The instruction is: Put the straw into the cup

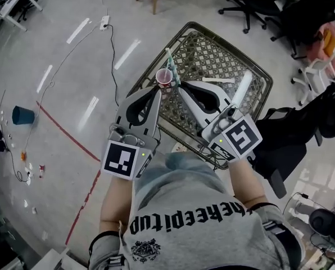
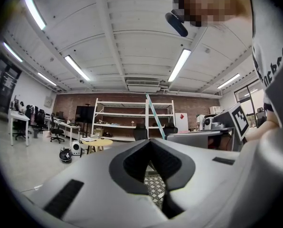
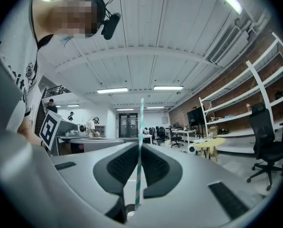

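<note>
Head view, upper middle: right gripper point(image 1: 179, 88) clamps the straw point(image 1: 168, 58) beside the cup point(image 1: 163, 77); left gripper point(image 1: 158, 90), jaws nearly together, seemingly pinches the cup. The slanted straw could snag the rim and tip it.

Long ceiling tubes point(image 2: 76, 68) light the room brightly and evenly, and their glare lies in pale streaks on the glossy floor point(image 1: 21, 55). Shadows are soft and faint. Both gripper views bulge like a fisheye, with black corners and curved ceiling lines. Up close the right tongs point(image 3: 139, 148) look soft, while the far shelves point(image 2: 122, 113) are sharp.
</note>
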### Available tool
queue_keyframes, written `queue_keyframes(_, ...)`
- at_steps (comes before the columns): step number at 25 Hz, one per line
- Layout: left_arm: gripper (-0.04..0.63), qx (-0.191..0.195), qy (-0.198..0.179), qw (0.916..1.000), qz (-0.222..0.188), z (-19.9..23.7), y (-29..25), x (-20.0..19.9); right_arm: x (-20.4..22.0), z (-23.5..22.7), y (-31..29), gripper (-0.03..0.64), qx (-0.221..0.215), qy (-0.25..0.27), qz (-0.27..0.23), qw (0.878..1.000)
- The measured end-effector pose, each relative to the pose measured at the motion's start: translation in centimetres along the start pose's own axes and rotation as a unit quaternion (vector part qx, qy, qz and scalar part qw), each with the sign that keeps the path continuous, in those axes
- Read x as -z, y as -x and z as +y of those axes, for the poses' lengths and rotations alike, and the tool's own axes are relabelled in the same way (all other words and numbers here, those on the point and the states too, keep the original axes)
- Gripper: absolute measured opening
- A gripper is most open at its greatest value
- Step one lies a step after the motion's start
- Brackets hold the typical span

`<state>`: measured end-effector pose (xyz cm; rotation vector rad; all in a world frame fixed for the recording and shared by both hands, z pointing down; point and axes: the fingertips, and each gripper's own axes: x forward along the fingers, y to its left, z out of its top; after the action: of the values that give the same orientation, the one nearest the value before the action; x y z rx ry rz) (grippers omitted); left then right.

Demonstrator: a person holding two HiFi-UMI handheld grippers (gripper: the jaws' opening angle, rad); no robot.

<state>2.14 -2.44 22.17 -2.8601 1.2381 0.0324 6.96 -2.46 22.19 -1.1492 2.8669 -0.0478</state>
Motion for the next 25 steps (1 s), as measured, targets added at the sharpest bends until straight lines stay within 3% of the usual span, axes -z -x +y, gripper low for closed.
queue_keyframes(12, 0.044, -0.022, -0.002, 0.9997, 0.013, 0.5, -0.1, 0.8, 1.2, -1.8, -0.6, 0.040, -0.002, -0.015, -0.001, 1.000)
queue_keyframes(25, 0.044, -0.013, 0.011, 0.9991, 0.039, 4.0, -2.5, 3.0, 3.7, -5.1, -5.3, 0.040, 0.010, -0.030, 0.003, 0.999)
